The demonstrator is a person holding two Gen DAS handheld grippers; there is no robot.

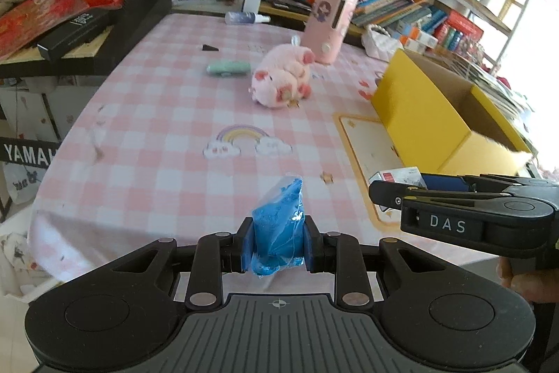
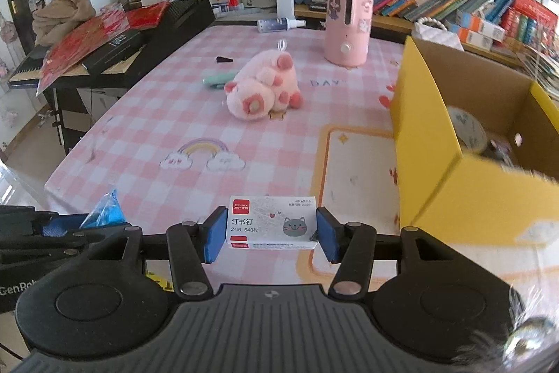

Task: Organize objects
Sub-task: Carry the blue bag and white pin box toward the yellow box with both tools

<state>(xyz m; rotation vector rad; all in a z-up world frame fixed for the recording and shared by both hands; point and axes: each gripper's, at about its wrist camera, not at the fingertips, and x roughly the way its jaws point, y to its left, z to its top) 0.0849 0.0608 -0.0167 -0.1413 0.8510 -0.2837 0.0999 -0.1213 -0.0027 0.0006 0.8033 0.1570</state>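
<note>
Carrying is the step in hand, as I judge it: both grippers are loaded and held above the near end of the desk [image 2: 146, 114], with the yellow box [image 2: 464, 184] as the likely place to put things. The left gripper [image 1: 276, 245] has its jaws closed tight on one blue packet [image 1: 277, 226], well left of the box. The right gripper [image 2: 270, 233] has its jaws clamped on one box of staples [image 2: 272, 222], just left of the box's near corner.

Next, each load probably has to be lifted over the box's wall and let go inside, the staples first since they are nearer; the left gripper has farther to cross.

Loose on the desk to the left of the box: one pink plush pig [image 2: 262, 86], one green case [image 2: 213, 80] beside it, one small black piece [image 2: 223, 59], one spray bottle [image 2: 279, 22] and one tall pink container [image 2: 347, 20]. Inside the box lies one roll of tape [image 2: 466, 130], with other items too blurred to count.
</note>
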